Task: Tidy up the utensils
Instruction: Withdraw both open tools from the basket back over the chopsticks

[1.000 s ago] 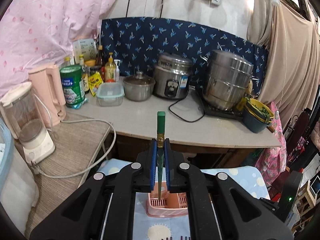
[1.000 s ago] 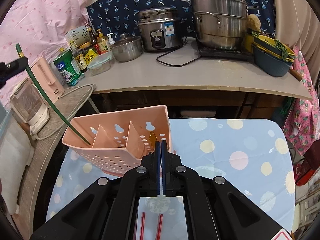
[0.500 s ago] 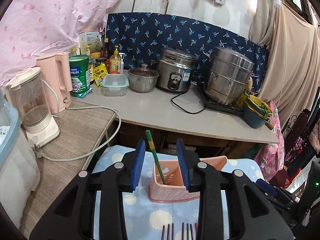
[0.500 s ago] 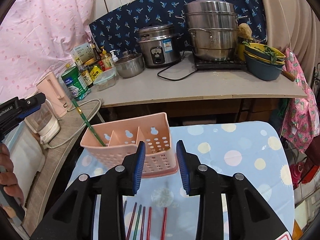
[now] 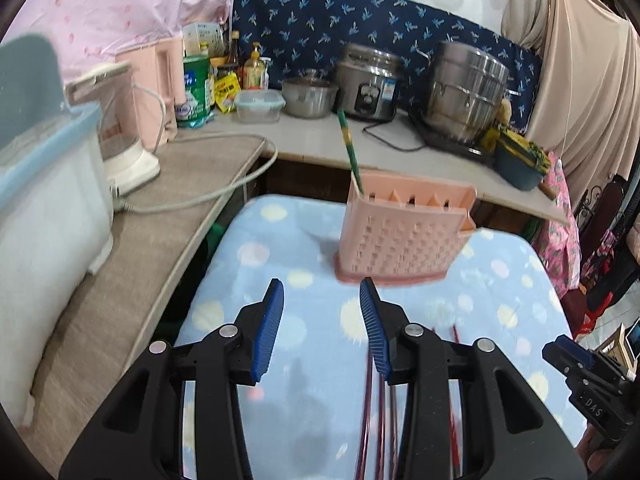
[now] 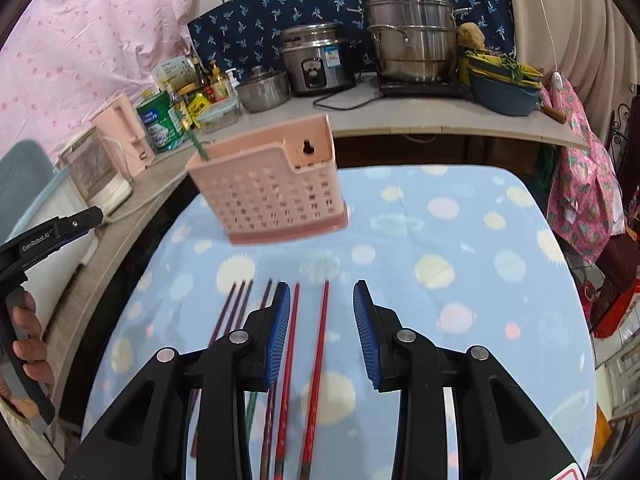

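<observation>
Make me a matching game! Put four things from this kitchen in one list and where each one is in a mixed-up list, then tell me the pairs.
Things:
1. green chopstick
2. red chopsticks
3. pink holder
4. rice cooker

Places:
A. on the grey counter at the back
B. lying flat on the spotted cloth
C. standing upright on the spotted cloth
D. leaning in the end compartment of the holder

Pairs: 1-D, 2-B, 3-C, 4-A
</observation>
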`<state>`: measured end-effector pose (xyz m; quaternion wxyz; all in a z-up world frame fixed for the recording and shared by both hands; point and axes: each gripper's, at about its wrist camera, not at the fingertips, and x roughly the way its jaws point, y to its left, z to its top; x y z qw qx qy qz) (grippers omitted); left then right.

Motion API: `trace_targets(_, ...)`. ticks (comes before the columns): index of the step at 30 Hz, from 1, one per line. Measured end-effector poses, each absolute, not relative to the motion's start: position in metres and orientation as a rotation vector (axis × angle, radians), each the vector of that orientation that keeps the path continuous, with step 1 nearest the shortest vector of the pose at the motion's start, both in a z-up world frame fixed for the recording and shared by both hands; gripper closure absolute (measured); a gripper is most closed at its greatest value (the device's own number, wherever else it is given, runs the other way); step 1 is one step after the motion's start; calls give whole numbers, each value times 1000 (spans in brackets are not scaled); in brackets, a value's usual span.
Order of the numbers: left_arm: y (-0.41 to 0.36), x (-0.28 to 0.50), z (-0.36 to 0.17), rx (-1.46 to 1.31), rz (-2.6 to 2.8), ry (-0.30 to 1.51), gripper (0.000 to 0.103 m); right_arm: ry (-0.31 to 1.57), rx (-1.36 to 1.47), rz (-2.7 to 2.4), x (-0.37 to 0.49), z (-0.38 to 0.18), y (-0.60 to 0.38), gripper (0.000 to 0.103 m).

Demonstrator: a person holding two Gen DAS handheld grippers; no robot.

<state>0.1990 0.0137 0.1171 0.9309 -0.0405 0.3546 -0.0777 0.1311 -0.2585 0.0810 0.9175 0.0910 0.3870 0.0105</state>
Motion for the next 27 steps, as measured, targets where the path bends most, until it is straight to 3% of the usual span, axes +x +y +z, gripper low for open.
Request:
trace_targets(15,9,124,28,32,-114,853,66,928,129,-14,65,1,-234,71)
trace_targets(27,-2,98,6,30,-160,905,66,948,133,0,55,-12,-220,72)
